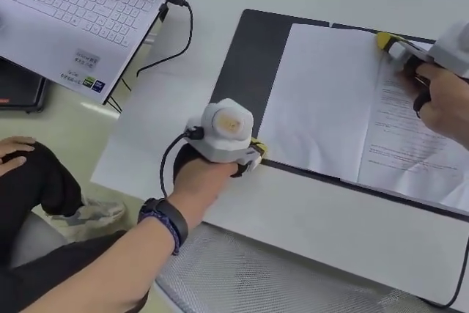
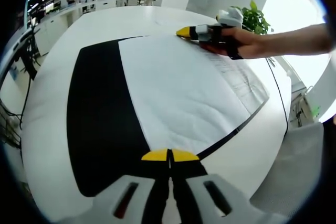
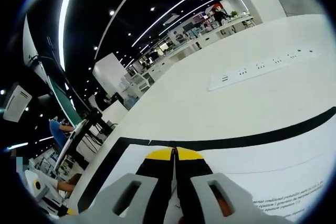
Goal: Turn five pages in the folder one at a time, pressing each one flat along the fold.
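The white bench (image 1: 308,218) carries a silver laptop (image 1: 80,12) at the far left and, right of it, the open black folder (image 1: 245,56). A blank white page (image 1: 322,100) lies on the folder's left half and a printed page (image 1: 410,144) on its right, meeting at the fold (image 1: 368,108).

The right tongs (image 1: 384,40) are clenched on nothing, with the yellow tips resting at the far end of the fold. The left tongs (image 1: 256,150) are also clenched and empty, and sit at the folder's near left edge, beside the blank page's corner.

The step in hand looks like pressing a turned page flat. Next, the right tongs probably need to draw along the fold toward the near edge while the left tongs steady the folder.
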The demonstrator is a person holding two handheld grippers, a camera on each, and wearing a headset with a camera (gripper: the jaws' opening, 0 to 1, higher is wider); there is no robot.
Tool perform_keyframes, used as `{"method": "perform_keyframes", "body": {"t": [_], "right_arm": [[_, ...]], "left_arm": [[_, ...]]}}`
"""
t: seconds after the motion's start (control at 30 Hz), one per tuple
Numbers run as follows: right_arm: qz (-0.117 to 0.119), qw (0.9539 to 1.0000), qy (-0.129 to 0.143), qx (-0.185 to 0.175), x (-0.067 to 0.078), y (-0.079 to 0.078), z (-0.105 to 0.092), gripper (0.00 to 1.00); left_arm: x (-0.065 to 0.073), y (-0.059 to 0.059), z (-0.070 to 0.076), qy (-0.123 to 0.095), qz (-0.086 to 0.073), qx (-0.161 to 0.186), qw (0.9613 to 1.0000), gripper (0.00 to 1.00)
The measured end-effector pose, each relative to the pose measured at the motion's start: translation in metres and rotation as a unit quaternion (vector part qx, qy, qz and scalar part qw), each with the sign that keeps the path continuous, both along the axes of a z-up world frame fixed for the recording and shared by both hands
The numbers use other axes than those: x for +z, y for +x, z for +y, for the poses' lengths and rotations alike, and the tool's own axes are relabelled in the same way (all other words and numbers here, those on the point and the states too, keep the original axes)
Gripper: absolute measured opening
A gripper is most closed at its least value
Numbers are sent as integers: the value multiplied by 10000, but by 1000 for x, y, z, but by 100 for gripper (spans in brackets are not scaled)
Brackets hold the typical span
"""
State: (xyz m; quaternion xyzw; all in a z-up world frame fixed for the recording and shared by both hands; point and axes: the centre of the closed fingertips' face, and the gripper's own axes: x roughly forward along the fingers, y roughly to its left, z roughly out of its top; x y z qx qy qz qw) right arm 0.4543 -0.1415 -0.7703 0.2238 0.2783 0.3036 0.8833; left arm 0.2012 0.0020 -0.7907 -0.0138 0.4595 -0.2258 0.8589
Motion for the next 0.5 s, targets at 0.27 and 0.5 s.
{"method": "perform_keyframes", "body": {"t": [0.27,0.5], "right_arm": [[-26,9991,-85,415,-4,-20,2,0],[15,9973,-15,728,0,-44,5,0]], "left_arm": [[-1,1,0,-1,-1,-22,10000,0],[-1,2,0,14,-33,-67,10000,0]]}}
